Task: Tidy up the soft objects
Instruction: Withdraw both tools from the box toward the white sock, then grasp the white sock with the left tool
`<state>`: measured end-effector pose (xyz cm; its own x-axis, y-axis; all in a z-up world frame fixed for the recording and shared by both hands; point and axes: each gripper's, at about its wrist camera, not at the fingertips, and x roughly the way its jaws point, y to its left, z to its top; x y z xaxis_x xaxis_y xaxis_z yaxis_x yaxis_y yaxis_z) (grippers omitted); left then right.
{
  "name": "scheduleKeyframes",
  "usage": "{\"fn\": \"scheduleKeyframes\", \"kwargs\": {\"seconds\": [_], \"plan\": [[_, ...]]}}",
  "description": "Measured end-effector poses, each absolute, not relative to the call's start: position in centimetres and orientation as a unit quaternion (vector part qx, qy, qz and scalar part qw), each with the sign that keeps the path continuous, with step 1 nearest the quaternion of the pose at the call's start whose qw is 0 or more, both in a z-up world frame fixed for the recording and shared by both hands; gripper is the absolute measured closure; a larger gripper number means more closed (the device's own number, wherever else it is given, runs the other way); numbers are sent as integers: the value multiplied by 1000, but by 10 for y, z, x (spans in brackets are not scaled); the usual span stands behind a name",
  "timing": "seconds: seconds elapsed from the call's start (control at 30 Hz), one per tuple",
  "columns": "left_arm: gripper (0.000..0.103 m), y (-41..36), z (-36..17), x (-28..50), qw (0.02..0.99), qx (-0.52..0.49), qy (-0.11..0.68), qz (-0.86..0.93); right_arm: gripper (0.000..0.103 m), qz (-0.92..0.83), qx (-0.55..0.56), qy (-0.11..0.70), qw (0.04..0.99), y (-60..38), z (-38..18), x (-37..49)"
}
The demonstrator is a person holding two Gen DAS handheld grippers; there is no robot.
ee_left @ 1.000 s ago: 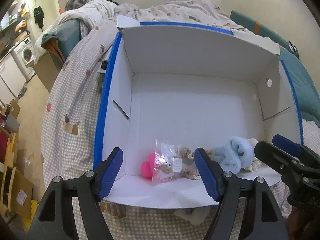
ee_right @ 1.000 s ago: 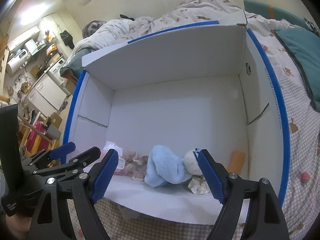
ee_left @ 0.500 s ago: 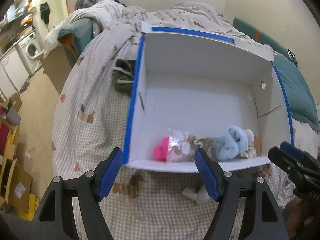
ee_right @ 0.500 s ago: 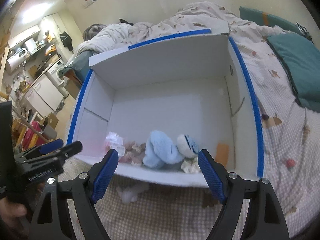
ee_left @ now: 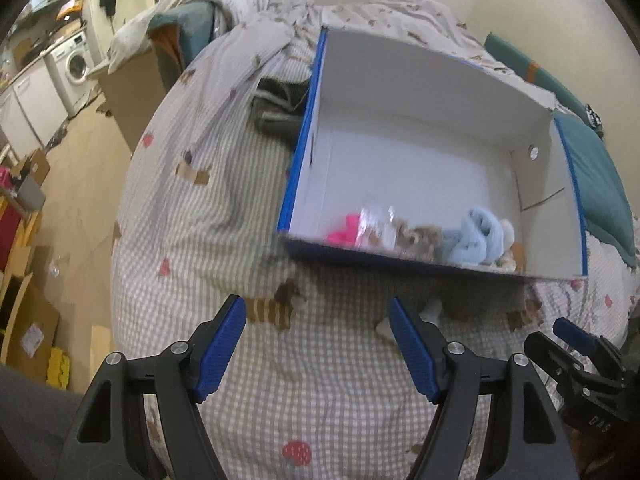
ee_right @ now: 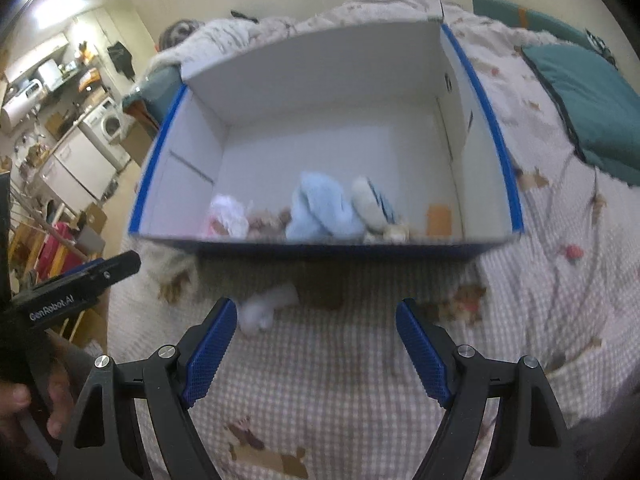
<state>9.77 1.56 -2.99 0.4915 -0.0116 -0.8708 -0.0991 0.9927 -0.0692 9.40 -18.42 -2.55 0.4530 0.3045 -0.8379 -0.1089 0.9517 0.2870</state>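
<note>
A white cardboard box with blue edges sits on the checked bedspread. Inside along its near wall lie a pink soft toy, a clear bag with a toy, a light blue plush and a white-and-blue soft piece. A small white soft object lies on the bedspread in front of the box. My left gripper is open and empty above the bedspread. My right gripper is open and empty, the white object just beyond its left finger.
A teal cushion lies right of the box. A grey folded cloth sits against the box's left side. The bed's left edge drops to a floor with cardboard, a washing machine and cabinets. An orange patch lies in the box's right corner.
Both grippers have pulled back and up from the box. The box now sits farther off, and the white object on the bedspread has come into view in front of it.
</note>
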Motion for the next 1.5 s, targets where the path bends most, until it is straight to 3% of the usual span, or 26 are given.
{"fn": "scheduleKeyframes", "kwargs": {"seconds": [0.47, 0.83, 0.93, 1.0, 1.17, 1.5], "plan": [[32, -9, -80, 99, 815, -60, 576, -10, 16, 81, 118, 570, 809, -201, -66, 99], [33, -82, -117, 127, 802, 26, 590, -92, 16, 61, 136, 583, 798, -219, -73, 108], [47, -85, -122, 132, 802, 23, 589, -91, 16, 54, 144, 588, 794, -225, -76, 106], [62, -82, -125, 136, 800, 19, 593, -85, 16, 53, 143, 589, 794, -226, -77, 106], [78, -73, -126, 141, 795, -11, 601, -84, 16, 53, 130, 589, 796, -221, -78, 108], [81, -64, -109, 124, 800, -9, 595, -75, 16, 56, 117, 591, 796, -203, -84, 109]]}}
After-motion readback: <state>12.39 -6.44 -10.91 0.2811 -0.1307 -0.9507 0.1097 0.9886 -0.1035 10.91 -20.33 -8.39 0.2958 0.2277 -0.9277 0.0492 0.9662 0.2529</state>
